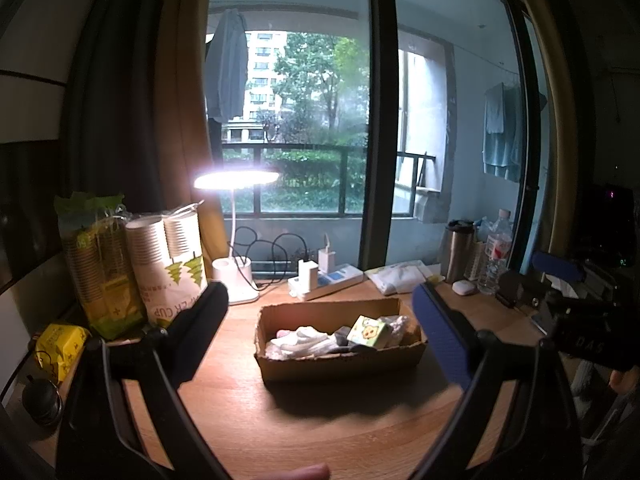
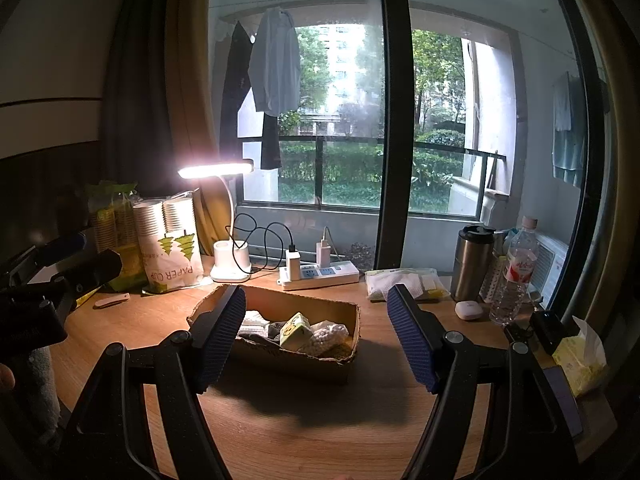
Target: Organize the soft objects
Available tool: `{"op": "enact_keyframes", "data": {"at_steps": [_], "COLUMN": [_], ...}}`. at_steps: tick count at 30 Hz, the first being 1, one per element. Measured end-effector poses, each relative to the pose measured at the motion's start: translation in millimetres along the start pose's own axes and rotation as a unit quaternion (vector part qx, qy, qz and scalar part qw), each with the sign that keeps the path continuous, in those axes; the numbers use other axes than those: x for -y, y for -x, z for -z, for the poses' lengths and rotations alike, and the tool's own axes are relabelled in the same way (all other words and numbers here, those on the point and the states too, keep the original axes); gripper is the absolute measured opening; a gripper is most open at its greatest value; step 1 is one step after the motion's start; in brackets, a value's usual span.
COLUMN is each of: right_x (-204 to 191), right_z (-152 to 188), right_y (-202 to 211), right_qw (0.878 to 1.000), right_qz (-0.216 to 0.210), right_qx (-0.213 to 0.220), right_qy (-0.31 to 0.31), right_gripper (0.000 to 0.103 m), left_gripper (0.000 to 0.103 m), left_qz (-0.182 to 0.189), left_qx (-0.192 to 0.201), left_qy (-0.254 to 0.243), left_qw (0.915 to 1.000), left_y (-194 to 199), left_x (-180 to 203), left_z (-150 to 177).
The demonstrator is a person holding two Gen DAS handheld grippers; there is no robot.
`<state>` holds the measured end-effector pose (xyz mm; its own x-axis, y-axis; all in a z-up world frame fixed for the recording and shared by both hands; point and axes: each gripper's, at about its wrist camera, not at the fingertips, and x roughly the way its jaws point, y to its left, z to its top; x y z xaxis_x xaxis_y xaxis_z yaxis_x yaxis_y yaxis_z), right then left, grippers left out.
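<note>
A shallow cardboard box (image 1: 340,364) stands on the wooden desk and also shows in the right wrist view (image 2: 288,362). Inside lie white socks (image 1: 300,342), a dark soft item, a small yellow-green tissue pack (image 1: 368,332) (image 2: 295,331) and a white knobbly cloth (image 2: 326,338). My left gripper (image 1: 320,308) is open and empty, held above the desk in front of the box. My right gripper (image 2: 316,308) is open and empty too, its blue pads on either side of the box in view.
A lit desk lamp (image 1: 236,180) stands behind the box with a power strip (image 1: 328,280) and cables. Paper cup sleeves (image 1: 172,264) stand at left. A steel tumbler (image 2: 472,264), water bottle (image 2: 516,272), white earbud case (image 2: 468,310) and tissue pack (image 2: 580,356) are at right.
</note>
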<state>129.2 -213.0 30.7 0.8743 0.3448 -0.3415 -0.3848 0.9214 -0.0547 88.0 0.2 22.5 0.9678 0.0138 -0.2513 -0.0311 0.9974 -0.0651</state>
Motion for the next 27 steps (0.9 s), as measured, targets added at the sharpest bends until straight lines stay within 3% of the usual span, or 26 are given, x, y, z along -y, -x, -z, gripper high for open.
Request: {"op": "enact_keyframes", "data": {"at_steps": [27], "right_x": [2.6], "right_z": [-1.4], "right_y": [2.0], "right_qw": [1.000], "right_qz": [0.004], "right_qx": [0.005], "right_qy": [0.002], "right_gripper": [0.076], "left_gripper": [0.094], "left_qz": [0.000], "left_qx": [0.009], "left_qy": [-0.002], "left_qw": [1.0000], "left_y": [2.9], "left_x": [-1.4], "left_z": [-2.2]}}
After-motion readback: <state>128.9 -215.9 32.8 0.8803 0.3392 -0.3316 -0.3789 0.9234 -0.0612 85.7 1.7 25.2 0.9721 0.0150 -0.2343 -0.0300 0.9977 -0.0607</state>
